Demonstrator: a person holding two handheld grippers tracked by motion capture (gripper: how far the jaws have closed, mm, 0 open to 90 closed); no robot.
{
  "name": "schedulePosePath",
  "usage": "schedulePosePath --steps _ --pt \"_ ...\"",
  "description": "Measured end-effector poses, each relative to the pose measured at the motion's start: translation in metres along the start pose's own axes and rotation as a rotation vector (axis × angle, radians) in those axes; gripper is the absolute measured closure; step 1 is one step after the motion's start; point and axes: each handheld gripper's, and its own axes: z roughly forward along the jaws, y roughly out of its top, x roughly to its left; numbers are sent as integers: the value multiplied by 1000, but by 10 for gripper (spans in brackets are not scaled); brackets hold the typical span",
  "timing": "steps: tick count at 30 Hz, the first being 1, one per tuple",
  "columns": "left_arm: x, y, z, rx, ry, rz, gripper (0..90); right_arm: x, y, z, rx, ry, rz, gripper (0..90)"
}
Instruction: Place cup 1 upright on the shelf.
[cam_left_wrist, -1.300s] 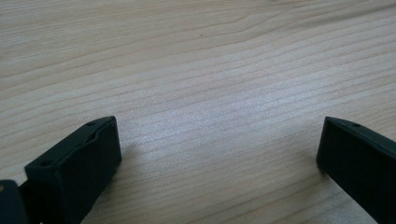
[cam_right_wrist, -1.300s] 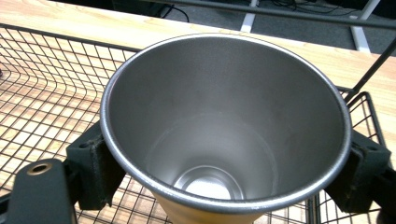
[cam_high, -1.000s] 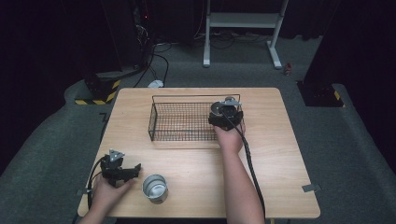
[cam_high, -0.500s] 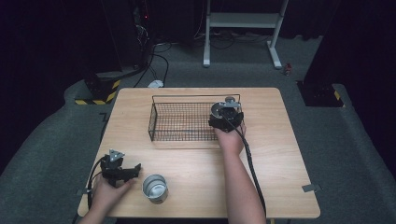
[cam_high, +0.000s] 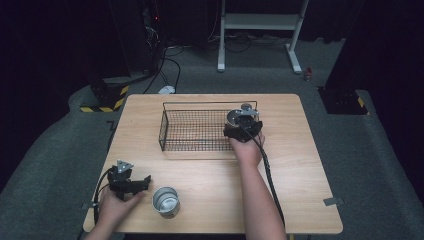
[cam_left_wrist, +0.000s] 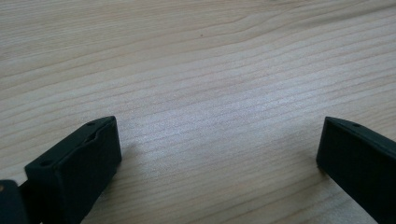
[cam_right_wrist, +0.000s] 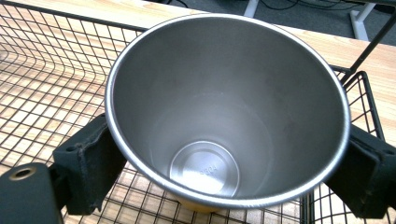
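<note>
A steel cup (cam_right_wrist: 224, 112) is clamped upright between the jaws of the right hand-held gripper (cam_high: 242, 120), held over the right end of the wire basket (cam_high: 172, 131) near its corner. If it is let go from this height, it may be tipped against the mesh wall — or caught on the rim (cam_right_wrist: 355, 70) and dropped onto the surface (cam_high: 300, 165). The left hand-held gripper (cam_left_wrist: 219, 154) is held wide apart above bare wood, beside a second cup (cam_high: 166, 201) — a careless sweep could knock that one over.
</note>
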Motion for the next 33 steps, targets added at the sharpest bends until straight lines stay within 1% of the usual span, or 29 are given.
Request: schedulePosePath --steps 4,8,12,14,18,20,21,23,26,33 --pt "0 0 0 0 0 0 2 -3 -3 -3 -2 5 3 88" --pt "0 0 0 3 0 4 2 -3 -7 -8 2 14 17 88" --pt "0 0 0 4 1 4 2 -4 -8 -13 -11 26 8 88" --pt "0 0 0 3 0 4 2 -4 -8 -15 -12 21 -3 88" --pt "0 0 0 2 1 4 2 -4 -10 -20 -14 21 -5 88" --pt "0 0 0 3 0 4 2 -5 -12 -24 -20 20 -6 88" --pt "0 0 0 3 0 4 2 -6 -12 -26 -24 23 0 88" --pt "0 0 0 3 0 4 2 -8 -13 -30 -25 34 -5 88" --pt "0 0 0 2 1 2 2 -9 -16 -36 -31 39 3 88" --pt "0 0 0 1 1 6 2 -11 -23 -52 -58 28 -15 88"
